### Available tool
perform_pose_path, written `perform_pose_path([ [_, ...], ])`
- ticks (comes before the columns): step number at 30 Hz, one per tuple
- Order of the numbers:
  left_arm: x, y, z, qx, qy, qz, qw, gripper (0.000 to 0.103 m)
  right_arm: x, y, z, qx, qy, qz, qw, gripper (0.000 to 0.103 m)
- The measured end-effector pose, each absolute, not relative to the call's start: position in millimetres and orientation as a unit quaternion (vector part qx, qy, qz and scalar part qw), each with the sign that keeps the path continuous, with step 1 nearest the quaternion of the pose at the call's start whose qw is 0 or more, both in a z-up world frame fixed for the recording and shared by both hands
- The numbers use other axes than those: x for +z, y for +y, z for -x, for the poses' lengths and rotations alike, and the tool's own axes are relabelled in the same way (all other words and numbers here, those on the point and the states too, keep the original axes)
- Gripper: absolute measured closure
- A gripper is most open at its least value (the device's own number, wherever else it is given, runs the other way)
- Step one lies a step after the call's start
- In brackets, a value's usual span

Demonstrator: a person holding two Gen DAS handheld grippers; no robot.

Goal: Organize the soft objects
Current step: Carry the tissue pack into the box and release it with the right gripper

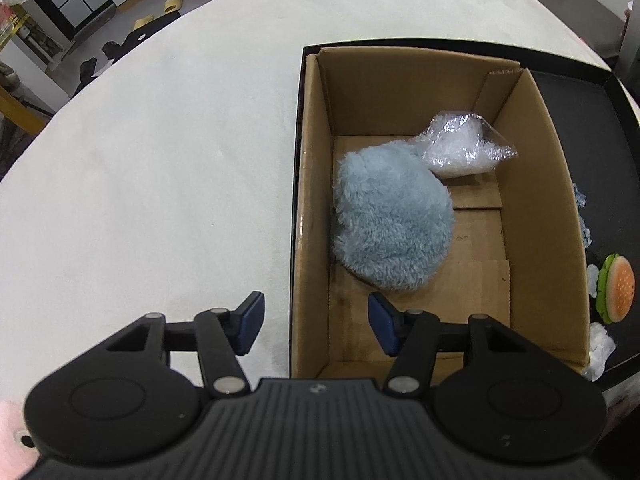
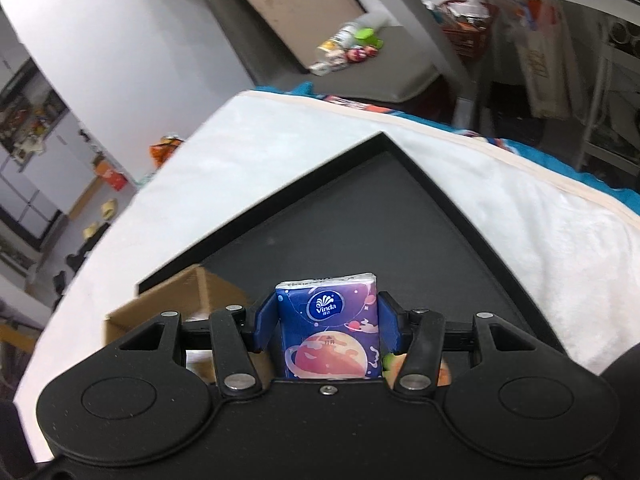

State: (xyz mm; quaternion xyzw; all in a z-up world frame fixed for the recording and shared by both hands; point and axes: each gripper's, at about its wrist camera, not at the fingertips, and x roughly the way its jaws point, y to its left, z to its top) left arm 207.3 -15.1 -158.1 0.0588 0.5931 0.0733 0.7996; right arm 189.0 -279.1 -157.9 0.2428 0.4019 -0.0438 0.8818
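Note:
A brown cardboard box (image 1: 532, 168) stands in a black tray (image 1: 600, 92) on the white cloth. Inside it lie a fluffy grey-blue plush ball (image 1: 392, 220) and a clear bag of white filling (image 1: 460, 148). My left gripper (image 1: 316, 320) is open and empty, above the box's near left wall. My right gripper (image 2: 328, 320) is shut on a blue Vinda tissue pack (image 2: 330, 328), held above the black tray (image 2: 360, 216) with the cardboard box (image 2: 180, 300) below to the left.
A burger-shaped plush (image 1: 616, 292), a white crumpled bag (image 1: 600, 348) and a pale blue fabric piece (image 1: 582, 216) lie in the tray right of the box. The white cloth (image 1: 160, 160) spreads to the left. Room clutter lies beyond the table.

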Motion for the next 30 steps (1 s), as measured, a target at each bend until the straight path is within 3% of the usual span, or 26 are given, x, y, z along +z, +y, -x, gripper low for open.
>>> perform_pose_path([
  [3, -158, -11, -206, 0.071, 0.589, -0.047, 0.804, 0.052, -151, -273, -190, -0.022, 0.397, -0.244, 0.884, 0.052],
  [14, -162, 7, -204, 0.067, 0.586, 0.0, 0.807, 0.092, -138, -246, -199, 0.053, 0.404, -0.259, 0.876, 0.052],
  [25, -163, 19, -200, 0.052, 0.58, 0.033, 0.812, 0.093, -133, -210, -215, 0.096, 0.427, -0.24, 0.867, 0.052],
  [27, -163, 21, -200, 0.052, 0.58, 0.037, 0.812, 0.093, -132, -203, -219, 0.104, 0.433, -0.231, 0.865, 0.048],
  [28, -162, 21, -199, 0.052, 0.58, 0.039, 0.812, 0.093, -132, -200, -222, 0.109, 0.437, -0.225, 0.864, 0.042],
  [29, -162, 22, -199, 0.051, 0.58, 0.041, 0.812, 0.093, -133, -198, -223, 0.114, 0.44, -0.222, 0.862, 0.027],
  [30, -162, 24, -199, 0.051, 0.58, 0.045, 0.812, 0.093, -133, -197, -225, 0.114, 0.444, -0.221, 0.861, 0.022],
])
